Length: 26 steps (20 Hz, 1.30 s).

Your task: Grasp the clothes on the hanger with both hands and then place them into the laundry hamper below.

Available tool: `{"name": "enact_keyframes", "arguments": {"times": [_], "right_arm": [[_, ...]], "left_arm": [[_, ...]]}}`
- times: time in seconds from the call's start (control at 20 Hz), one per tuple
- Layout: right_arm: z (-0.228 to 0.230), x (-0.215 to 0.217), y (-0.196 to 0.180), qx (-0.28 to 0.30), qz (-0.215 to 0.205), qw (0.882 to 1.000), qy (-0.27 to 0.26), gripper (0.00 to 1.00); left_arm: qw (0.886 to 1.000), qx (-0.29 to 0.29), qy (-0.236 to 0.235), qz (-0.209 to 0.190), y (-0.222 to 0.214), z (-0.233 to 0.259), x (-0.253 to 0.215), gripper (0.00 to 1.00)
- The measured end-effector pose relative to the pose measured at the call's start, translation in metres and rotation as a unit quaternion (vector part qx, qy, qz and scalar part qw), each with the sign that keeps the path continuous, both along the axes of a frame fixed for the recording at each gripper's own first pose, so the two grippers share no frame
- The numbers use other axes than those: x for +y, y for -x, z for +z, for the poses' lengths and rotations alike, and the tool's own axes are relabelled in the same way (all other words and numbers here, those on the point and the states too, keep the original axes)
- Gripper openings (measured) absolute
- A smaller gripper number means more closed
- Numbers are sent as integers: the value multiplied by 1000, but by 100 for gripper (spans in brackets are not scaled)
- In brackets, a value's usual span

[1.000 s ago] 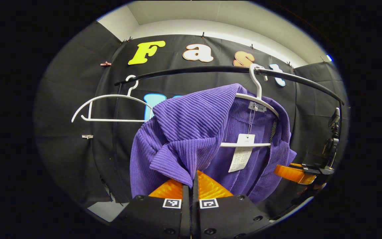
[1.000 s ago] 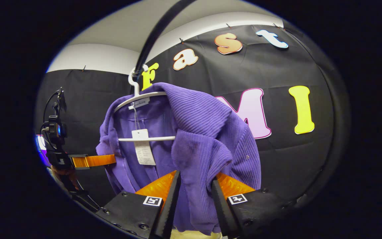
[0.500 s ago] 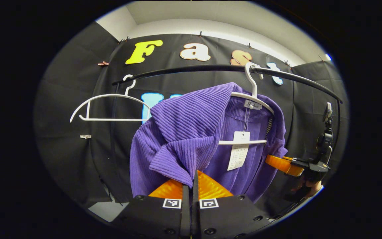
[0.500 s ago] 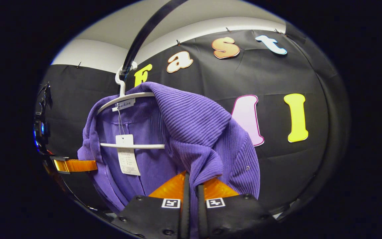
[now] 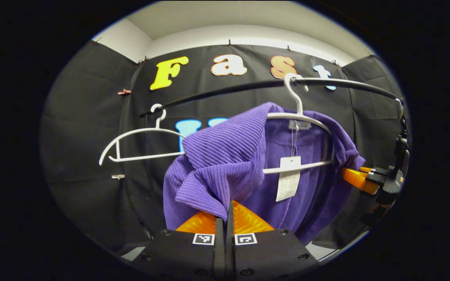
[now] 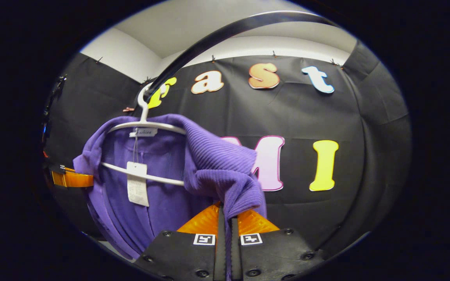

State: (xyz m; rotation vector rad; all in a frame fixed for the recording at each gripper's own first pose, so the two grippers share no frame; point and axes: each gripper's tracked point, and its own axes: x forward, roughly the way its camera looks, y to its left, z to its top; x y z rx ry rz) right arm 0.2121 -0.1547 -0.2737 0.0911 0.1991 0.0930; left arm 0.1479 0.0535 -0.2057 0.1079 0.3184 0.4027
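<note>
Evidently each tool has pinched a shoulder fold of the purple shirt, the left tool and the right tool both clamped on cloth, so it can slide off the white hanger, which seemingly hangs on the black rail.

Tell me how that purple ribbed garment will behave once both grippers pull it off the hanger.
The purple garment likely goes floppy: it already folds and sags where the left hand-held gripper pinches it. Its ribbed knit probably grips rather than slips. It may snag the white hanger, whose tilted bar sits inside it.
</note>
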Motion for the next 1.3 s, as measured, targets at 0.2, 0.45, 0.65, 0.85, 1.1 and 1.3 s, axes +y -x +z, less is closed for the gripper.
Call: {"name": "enact_keyframes", "arguments": {"times": [0.2, 0.45, 0.65, 0.85, 1.1, 1.3], "right_arm": [[39, -29, -12, -49, -59, 997, 29, 9], [66, -35, -31, -88, -87, 990, 73, 8], [78, -23, -39, -104, -78, 989, 73, 8], [76, -22, -47, -104, -83, 988, 74, 8], [77, -31, -50, -103, -95, 985, 96, 8], [62, -49, -51, -85, -116, 983, 111, 8]], "left_arm": [[997, -20, -61, 36, 7, 40, 28, 3], [986, -22, -162, 43, 5, 70, 44, 3], [981, -38, -174, 76, 9, 90, 77, 3], [985, -19, -154, 70, -14, 64, 102, 5], [993, 34, -99, 45, -25, -4, 104, 4], [998, 39, -14, 40, -22, -44, 85, 5]]}}
